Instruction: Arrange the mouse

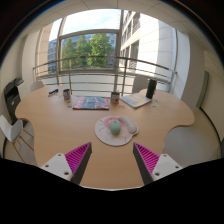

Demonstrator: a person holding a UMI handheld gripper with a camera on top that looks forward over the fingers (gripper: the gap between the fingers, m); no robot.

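Note:
A small pale green and pink mouse (pixel 115 126) lies on a round white pad (pixel 104 134) in the middle of the wooden table (pixel 60 125). My gripper (pixel 112 160) hovers over the table's near part, well short of the mouse. Its two fingers, with magenta pads (pixel 78 156), stand wide apart and hold nothing. The mouse is beyond the fingers and roughly in line with the gap between them.
Toward the table's far side lie a colourful rectangular mat (pixel 91 102), a cup (pixel 67 95), a small jar (pixel 115 97), a book (pixel 135 100) and a dark upright object (pixel 151 89). A chair (pixel 13 100) stands at the left. Windows and a railing run behind.

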